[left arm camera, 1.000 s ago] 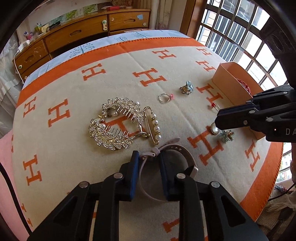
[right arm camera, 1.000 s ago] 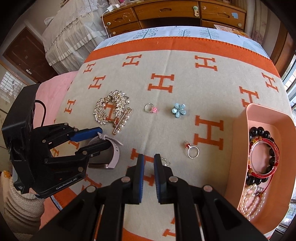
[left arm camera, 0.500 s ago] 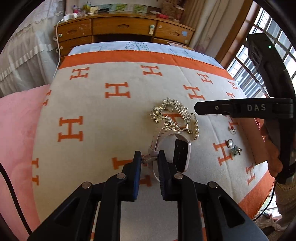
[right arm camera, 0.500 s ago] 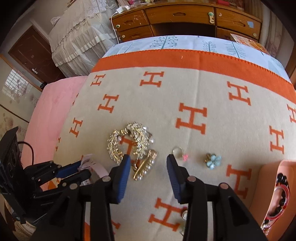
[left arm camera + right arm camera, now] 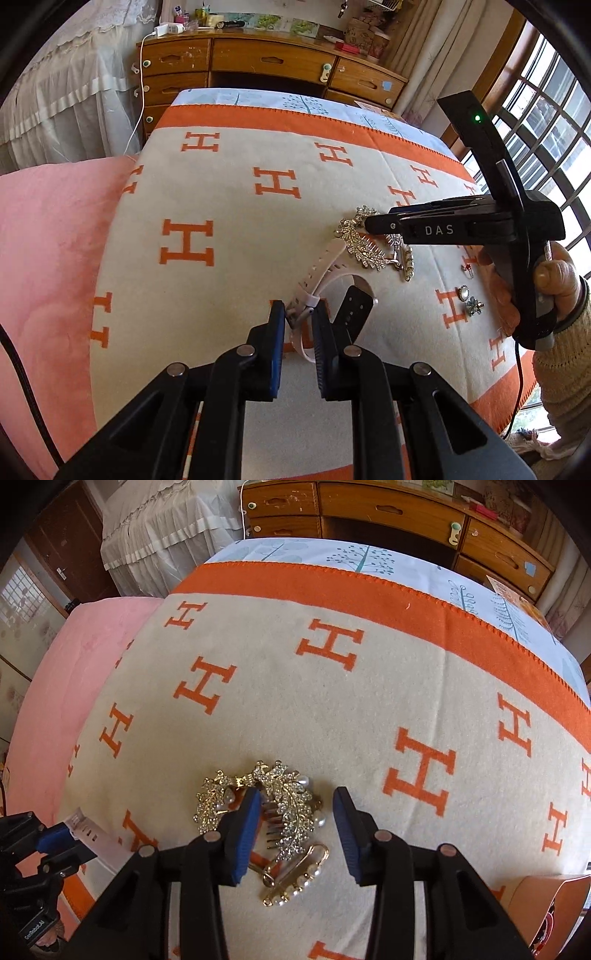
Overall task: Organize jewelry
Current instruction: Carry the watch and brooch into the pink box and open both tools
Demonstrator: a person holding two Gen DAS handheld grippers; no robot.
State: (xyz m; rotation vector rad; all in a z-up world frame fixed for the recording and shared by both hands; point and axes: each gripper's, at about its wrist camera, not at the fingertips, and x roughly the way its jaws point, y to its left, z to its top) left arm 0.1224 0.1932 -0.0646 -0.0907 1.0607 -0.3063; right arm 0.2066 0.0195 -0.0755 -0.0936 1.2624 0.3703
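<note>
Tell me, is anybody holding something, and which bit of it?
The left hand-held gripper, its jaws closing, pinches the pale pink rubber watch at the strap's buckle end. The right hand-held gripper holds nothing, open over the gold rhinestone leaf hair comb.

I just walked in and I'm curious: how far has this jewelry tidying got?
Partway, it seems. The pink tray shows only at one corner, its contents mostly hidden. In hand: the left gripper, its jaws closing, pinches the pale watch by its strap. The right gripper stands open over the gold leaf hair comb. Left on the blanket: the pearl pin, a ring and two small brooches.
</note>
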